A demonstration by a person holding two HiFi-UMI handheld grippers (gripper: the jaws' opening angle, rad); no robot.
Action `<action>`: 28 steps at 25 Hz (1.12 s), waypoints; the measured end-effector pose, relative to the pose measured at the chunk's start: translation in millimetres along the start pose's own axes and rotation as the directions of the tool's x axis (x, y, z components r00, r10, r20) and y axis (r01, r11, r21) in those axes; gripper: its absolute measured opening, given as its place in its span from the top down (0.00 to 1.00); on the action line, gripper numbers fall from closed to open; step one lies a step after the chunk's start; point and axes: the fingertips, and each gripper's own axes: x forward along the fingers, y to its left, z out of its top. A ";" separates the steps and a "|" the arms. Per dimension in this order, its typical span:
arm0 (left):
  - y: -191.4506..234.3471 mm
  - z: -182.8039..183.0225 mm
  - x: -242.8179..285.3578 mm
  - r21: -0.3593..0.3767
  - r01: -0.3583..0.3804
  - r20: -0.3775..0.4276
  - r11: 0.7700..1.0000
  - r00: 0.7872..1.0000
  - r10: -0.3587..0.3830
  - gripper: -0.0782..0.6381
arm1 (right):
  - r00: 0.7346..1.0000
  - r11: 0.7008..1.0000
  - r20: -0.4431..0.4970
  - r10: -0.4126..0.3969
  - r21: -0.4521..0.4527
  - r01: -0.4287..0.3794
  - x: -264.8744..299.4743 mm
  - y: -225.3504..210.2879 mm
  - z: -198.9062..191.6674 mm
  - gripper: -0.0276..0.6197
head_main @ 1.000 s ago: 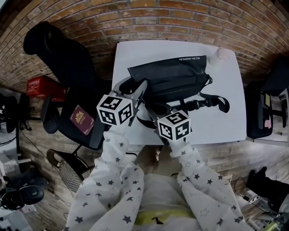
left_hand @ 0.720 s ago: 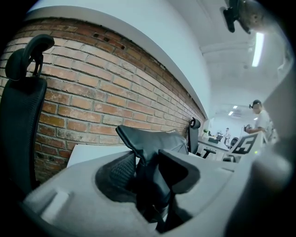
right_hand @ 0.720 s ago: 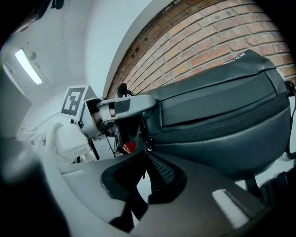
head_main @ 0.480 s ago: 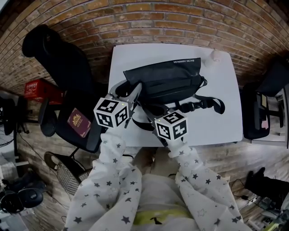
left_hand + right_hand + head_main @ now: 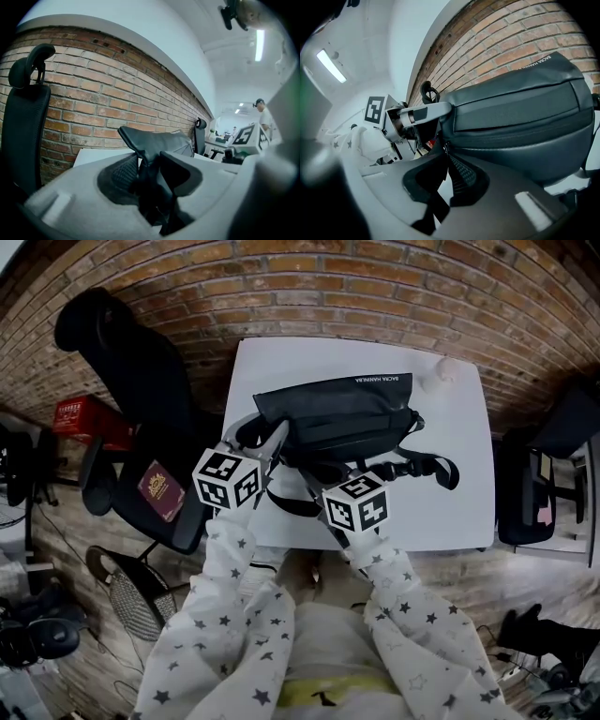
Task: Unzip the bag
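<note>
White table (image 5: 459,427) under everything. At 6 o'clock, the left gripper (image 5: 147,161) clamps the end fabric of the black bag (image 5: 337,409). The right gripper (image 5: 446,154), jaws nearly together, pinches the zipper pull (image 5: 446,148), which we barely make out. The strap (image 5: 427,465) trails toward 3 o'clock, partly hidden.

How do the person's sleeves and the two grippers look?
Both sleeves are white with small dark stars. The left gripper and right gripper have grey moulded jaws with black ribbed pads; each carries a white cube with black square markers.
</note>
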 end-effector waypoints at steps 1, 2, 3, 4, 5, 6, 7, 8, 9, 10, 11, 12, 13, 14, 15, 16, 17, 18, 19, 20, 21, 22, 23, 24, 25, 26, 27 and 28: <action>0.8 -0.4 -0.6 -0.001 -0.003 0.000 1.000 1.000 0.003 0.69 | 1.000 1.000 -0.002 -0.001 -0.002 0.001 -0.2 -0.8 0.1 0.93; 2.0 -0.4 -1.2 -0.002 -0.006 0.001 1.000 1.000 0.006 0.69 | 1.000 1.000 -0.004 -0.002 -0.004 0.002 -0.2 -1.4 0.6 0.93; 3.3 -0.2 -1.7 -0.004 -0.009 0.001 1.000 1.000 0.009 0.69 | 1.000 1.000 -0.005 -0.003 -0.004 0.003 -0.2 -2.1 1.4 0.93; 4.6 0.0 -2.2 -0.007 -0.012 0.002 1.000 1.000 0.012 0.69 | 1.000 1.000 -0.005 -0.005 -0.003 0.005 -0.3 -2.9 2.3 0.93; 5.8 0.1 -2.8 -0.008 -0.015 0.002 1.000 1.000 0.015 0.69 | 1.000 1.000 -0.006 -0.007 -0.003 0.007 -0.5 -3.8 2.9 0.93; 7.0 -0.1 -3.7 -0.009 -0.017 0.002 1.000 1.000 0.017 0.69 | 1.000 1.000 -0.007 -0.010 -0.003 0.010 -0.7 -4.6 3.1 0.93; 8.1 -0.4 -4.7 -0.010 -0.018 0.003 1.000 1.000 0.018 0.69 | 1.000 1.000 -0.008 -0.012 -0.003 0.012 -0.9 -5.3 3.2 0.93; 9.0 -0.7 -5.7 -0.009 -0.019 0.003 1.000 1.000 0.019 0.69 | 1.000 1.000 -0.009 -0.014 -0.004 0.014 -1.2 -6.1 3.3 0.93; 9.6 -1.0 -6.6 -0.008 -0.021 0.004 1.000 1.000 0.021 0.69 | 1.000 1.000 -0.008 -0.018 -0.005 0.018 -1.8 -7.1 3.6 0.93; 9.8 -1.2 -7.1 -0.008 -0.022 0.005 1.000 1.000 0.022 0.69 | 1.000 1.000 -0.007 -0.023 -0.006 0.023 -3.2 -8.8 4.1 0.93; 9.7 -1.3 -7.3 -0.008 -0.023 0.006 1.000 1.000 0.023 0.69 | 1.000 1.000 -0.006 -0.029 -0.006 0.029 -5.1 -11.0 4.5 0.93; 9.6 -1.2 -7.2 -0.009 -0.025 0.008 1.000 1.000 0.025 0.69 | 0.999 0.999 -0.005 -0.034 -0.005 0.034 -7.4 -13.7 4.9 0.93; 9.6 -1.2 -7.1 -0.010 -0.027 0.009 1.000 1.000 0.027 0.69 | 0.999 0.999 -0.003 -0.040 -0.003 0.040 -9.9 -16.6 5.2 0.93; 9.6 -1.1 -6.9 -0.011 -0.029 0.010 1.000 1.000 0.029 0.69 | 0.999 0.999 -0.001 -0.046 0.000 0.046 -12.6 -20.0 5.5 0.93; 9.7 -1.1 -6.6 -0.012 -0.031 0.012 0.999 0.999 0.031 0.69 | 0.999 0.999 0.001 -0.052 0.003 0.052 -15.2 -23.5 5.8 0.93; 10.0 -1.2 -6.4 -0.013 -0.033 0.013 0.999 0.999 0.033 0.69 | 0.998 0.998 0.004 -0.058 0.006 0.058 -17.7 -26.9 6.1 0.93; 10.4 -1.5 -6.2 -0.014 -0.035 0.015 0.999 0.999 0.035 0.69 | 0.998 0.998 0.006 -0.063 0.008 0.063 -19.9 -29.9 6.2 0.93; 10.8 -1.9 -6.2 -0.014 -0.038 0.017 0.999 0.999 0.038 0.69 | 0.998 0.998 0.008 -0.067 0.009 0.067 -21.7 -32.2 6.0 0.93; 11.0 -2.4 -6.3 -0.015 -0.040 0.018 0.999 0.999 0.040 0.69 | 0.997 0.997 0.010 -0.070 0.010 0.070 -23.2 -34.0 5.6 0.93; 11.1 -3.0 -6.4 -0.015 -0.041 0.020 0.999 0.999 0.041 0.69 | 0.997 0.997 0.012 -0.074 0.010 0.074 -24.5 -35.5 5.1 0.93; 11.2 -3.6 -6.6 -0.015 -0.042 0.021 0.999 0.999 0.042 0.69 | 0.997 0.997 0.015 -0.080 0.011 0.079 -25.7 -37.0 4.7 0.93; 11.3 -4.1 -6.7 -0.015 -0.042 0.023 0.999 0.999 0.043 0.69 | 0.996 0.996 0.017 -0.085 0.013 0.085 -26.8 -38.7 4.4 0.93; 11.4 -4.4 -6.8 -0.016 -0.043 0.025 0.999 0.999 0.043 0.69 | 0.996 0.996 0.020 -0.089 0.016 0.088 -27.9 -40.1 4.3 0.93; 11.6 -4.5 -7.0 -0.017 -0.044 0.026 0.999 0.999 0.044 0.69 | 0.996 0.996 0.021 -0.091 0.017 0.091 -28.7 -41.3 4.4 0.93; 11.8 -4.5 -7.3 -0.019 -0.045 0.027 0.999 0.999 0.046 0.69 | 0.995 0.996 0.021 -0.093 0.017 0.093 -29.3 -42.0 4.7 0.93; 12.0 -4.4 -7.5 -0.020 -0.047 0.028 0.999 0.998 0.047 0.69 | 0.995 0.995 0.021 -0.094 0.016 0.093 -29.7 -42.2 5.1 0.93; 12.4 -4.1 -7.8 -0.020 -0.049 0.028 0.999 0.998 0.049 0.69 | 0.995 0.995 0.020 -0.094 0.015 0.094 -29.9 -42.0 5.7 0.93; 12.8 -3.7 -8.2 -0.021 -0.050 0.028 0.999 0.998 0.051 0.69 | 0.995 0.995 0.019 -0.096 0.013 0.096 -29.9 -41.6 6.2 0.93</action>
